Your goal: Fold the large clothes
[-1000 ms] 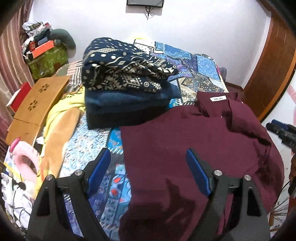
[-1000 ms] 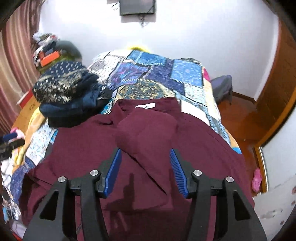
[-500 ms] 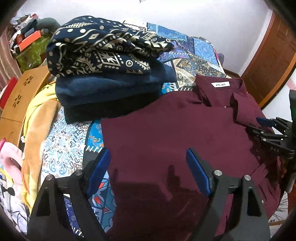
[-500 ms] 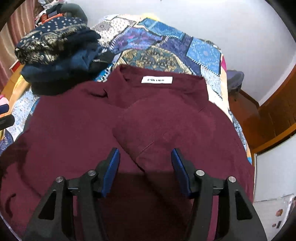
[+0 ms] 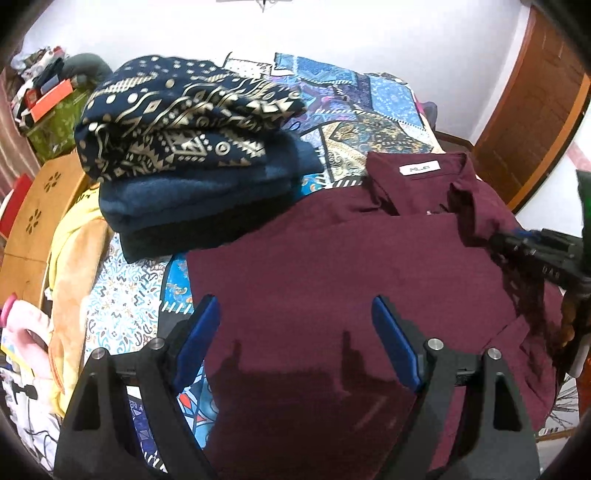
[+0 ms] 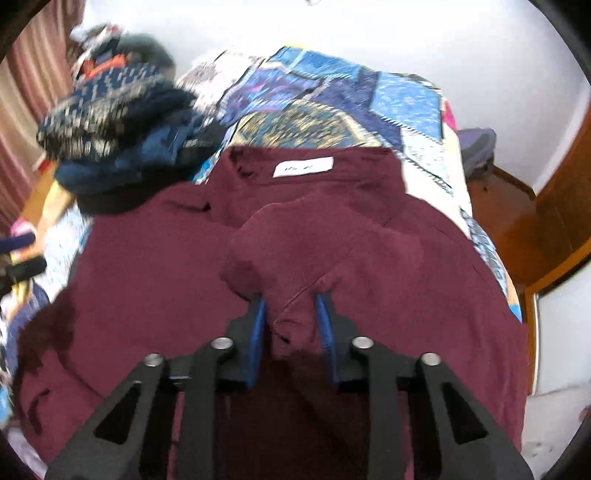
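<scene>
A white wall (image 5: 351, 33) closes the far side of the room, bright and evenly lit. A bed fills the middle, covered by a patchwork quilt (image 5: 373, 99) in blue, purple and gold. To the right stands a brown wooden door (image 5: 532, 107), and beyond the bed's right edge the floor (image 6: 517, 229) is polished reddish-brown wood. On the left hangs a striped maroon curtain (image 6: 33, 92). Near it, a green box (image 5: 55, 125) piled with clutter sits at the far left, and a light wooden board (image 5: 37, 214) with cut-out flower shapes lies beside the bed.
</scene>
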Motion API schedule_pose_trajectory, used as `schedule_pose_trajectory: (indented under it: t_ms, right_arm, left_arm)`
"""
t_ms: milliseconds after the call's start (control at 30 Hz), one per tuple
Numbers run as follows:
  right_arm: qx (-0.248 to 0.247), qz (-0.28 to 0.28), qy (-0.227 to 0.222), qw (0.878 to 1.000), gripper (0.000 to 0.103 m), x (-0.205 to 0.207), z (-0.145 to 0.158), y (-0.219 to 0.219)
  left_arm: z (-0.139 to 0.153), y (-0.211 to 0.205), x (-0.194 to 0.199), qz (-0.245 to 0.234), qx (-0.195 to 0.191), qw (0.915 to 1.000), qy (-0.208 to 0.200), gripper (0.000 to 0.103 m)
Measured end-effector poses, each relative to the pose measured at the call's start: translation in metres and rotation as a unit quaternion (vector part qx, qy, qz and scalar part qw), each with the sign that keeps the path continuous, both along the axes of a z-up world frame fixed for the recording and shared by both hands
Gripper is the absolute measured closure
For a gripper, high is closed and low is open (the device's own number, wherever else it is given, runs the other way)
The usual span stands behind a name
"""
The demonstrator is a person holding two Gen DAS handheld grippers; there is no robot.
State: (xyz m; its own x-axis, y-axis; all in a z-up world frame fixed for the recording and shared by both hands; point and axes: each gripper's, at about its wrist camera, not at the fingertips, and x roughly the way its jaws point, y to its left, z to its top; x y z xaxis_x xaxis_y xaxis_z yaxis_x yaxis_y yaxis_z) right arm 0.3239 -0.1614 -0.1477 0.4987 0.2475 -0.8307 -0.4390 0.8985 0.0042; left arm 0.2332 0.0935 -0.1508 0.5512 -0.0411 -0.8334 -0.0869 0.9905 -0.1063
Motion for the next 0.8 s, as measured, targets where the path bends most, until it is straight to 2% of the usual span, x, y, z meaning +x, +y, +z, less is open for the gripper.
schedule_pose_trajectory:
  t_ms: [133, 233, 433, 533, 600, 667, 767, 800]
  right_arm:
    - [0.049, -0.052, -0.029, 0.997, 0.084, -0.008, 0.026, -0.039]
    - [0.066, -0.089, -0.032, 0.993, 0.084, -0.014, 0.031, -0.067]
    - [0.114, -0.158, 0.019, 0.981, 0.081, -0.032, 0.007, -0.130]
    - [0.093, -0.204, 0.024, 0.974, 0.080, -0.039, 0.001, -0.147]
    - [0.110, -0.213, 0.044, 0.970, 0.078, -0.038, -0.003, -0.155]
    - [0.145, -0.224, 0.065, 0.962, 0.072, -0.036, -0.006, -0.163]
    - [0.193, -0.241, 0.088, 0.947, 0.055, -0.032, -0.011, -0.168]
    - [0.206, -0.246, 0.092, 0.943, 0.053, -0.030, -0.012, -0.167]
  left_arm:
    - [-0.002, -0.014, 0.001, -0.013, 0.001, 0.9999, 0.009, 0.020]
    - [-0.010, -0.026, 0.003, -0.021, -0.004, 0.9994, 0.026, 0.020]
    - [-0.021, -0.049, 0.001, -0.036, -0.015, 0.9984, 0.041, 0.020]
    - [-0.024, -0.060, 0.000, -0.045, -0.014, 0.9978, 0.047, 0.020]
    - [-0.026, -0.066, 0.000, -0.050, -0.008, 0.9975, 0.050, 0.020]
    - [-0.028, -0.070, 0.000, -0.054, -0.006, 0.9972, 0.052, 0.020]
    - [-0.031, -0.073, -0.002, -0.056, -0.007, 0.9969, 0.055, 0.020]
    - [-0.032, -0.074, -0.002, -0.057, -0.007, 0.9967, 0.057, 0.020]
